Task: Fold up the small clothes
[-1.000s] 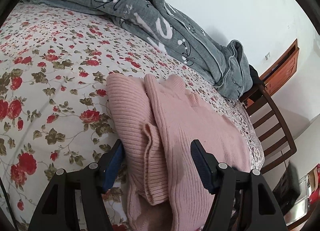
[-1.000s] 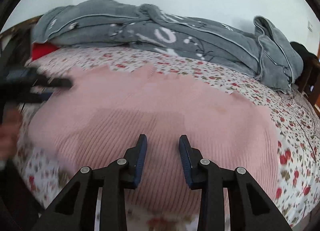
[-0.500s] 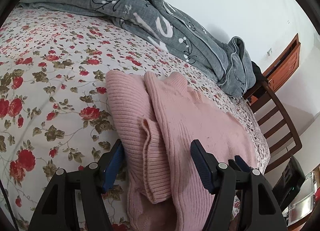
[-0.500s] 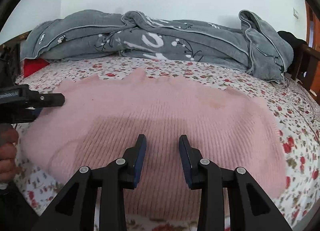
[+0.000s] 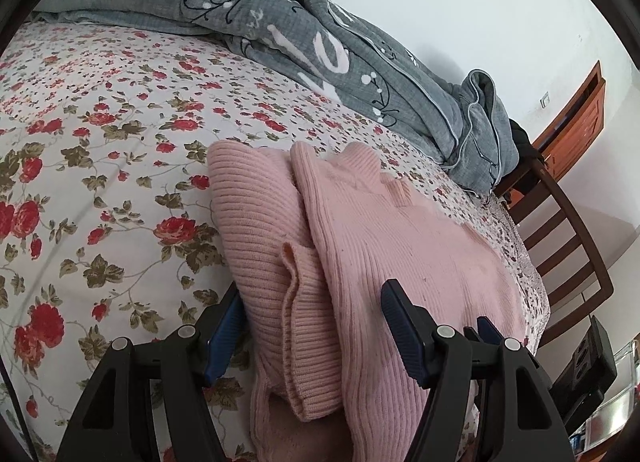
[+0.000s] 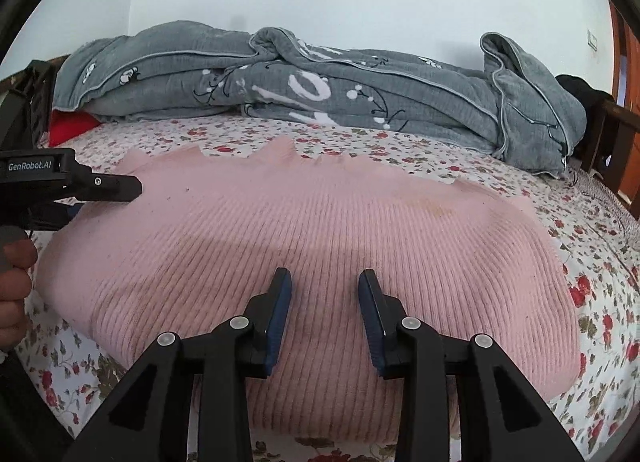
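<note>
The left gripper (image 5: 310, 328) had its fingers spread wide over the left edge of the pink sweater (image 5: 400, 262), a folded sleeve (image 5: 304, 334) lying between them. The sweater lay flat on the floral bed sheet (image 5: 100, 165). The right gripper (image 6: 324, 316) hung over the sweater's near hem with its fingers moderately apart, gripping nothing. Beyond both pairs of fingers a grey quilt (image 6: 320, 89) was heaped.
</note>
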`<move>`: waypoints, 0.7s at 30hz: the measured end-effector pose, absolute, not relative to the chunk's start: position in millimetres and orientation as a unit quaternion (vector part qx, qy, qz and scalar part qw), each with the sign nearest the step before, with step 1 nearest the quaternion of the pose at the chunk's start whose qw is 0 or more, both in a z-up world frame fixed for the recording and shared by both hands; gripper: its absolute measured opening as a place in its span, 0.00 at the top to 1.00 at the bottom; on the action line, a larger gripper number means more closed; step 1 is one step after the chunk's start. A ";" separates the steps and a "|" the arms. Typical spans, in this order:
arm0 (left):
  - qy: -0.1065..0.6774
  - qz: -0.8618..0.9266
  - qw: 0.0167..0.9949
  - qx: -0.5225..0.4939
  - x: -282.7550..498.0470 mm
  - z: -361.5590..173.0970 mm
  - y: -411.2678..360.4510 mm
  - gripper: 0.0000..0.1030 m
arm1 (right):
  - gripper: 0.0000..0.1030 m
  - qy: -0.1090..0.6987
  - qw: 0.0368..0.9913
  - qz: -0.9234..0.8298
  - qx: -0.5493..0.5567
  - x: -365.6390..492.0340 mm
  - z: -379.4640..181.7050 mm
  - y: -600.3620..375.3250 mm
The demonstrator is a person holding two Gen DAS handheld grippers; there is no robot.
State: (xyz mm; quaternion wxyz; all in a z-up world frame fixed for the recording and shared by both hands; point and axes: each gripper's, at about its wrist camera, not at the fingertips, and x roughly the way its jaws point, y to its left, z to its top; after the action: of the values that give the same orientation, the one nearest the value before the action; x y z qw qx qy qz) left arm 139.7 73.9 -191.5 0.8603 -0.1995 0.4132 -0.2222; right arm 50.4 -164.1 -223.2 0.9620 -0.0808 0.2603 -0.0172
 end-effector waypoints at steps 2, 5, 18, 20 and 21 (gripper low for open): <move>0.412 -0.222 0.861 -0.198 140.1 -191.7 73.2 0.36 | 0.66 0.262 0.962 -0.016 -0.078 51.0 -222.9 -164.9; 0.413 -0.222 0.861 -0.198 140.4 -191.8 72.8 0.36 | 0.66 0.263 0.962 -0.017 -0.077 50.9 -223.0 -164.5; 0.411 -0.214 0.868 -0.178 137.8 -191.0 70.6 0.36 | 0.66 0.266 0.962 -0.007 -0.058 50.9 -221.7 -169.9; 0.412 -0.213 0.868 -0.179 136.7 -190.8 70.9 0.36 | 0.66 0.269 0.961 -0.003 -0.059 51.0 -219.3 -171.6; 0.411 -0.213 0.868 -0.179 134.7 -190.7 70.7 0.36 | 0.66 0.270 0.961 -0.001 -0.056 49.6 -217.5 -172.6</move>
State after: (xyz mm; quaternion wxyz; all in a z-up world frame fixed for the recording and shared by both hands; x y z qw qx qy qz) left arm 134.7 70.7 -190.7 0.8682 -0.1785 0.4113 -0.2128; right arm 49.6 -172.6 -217.5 0.9611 -0.0559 0.2704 -0.0015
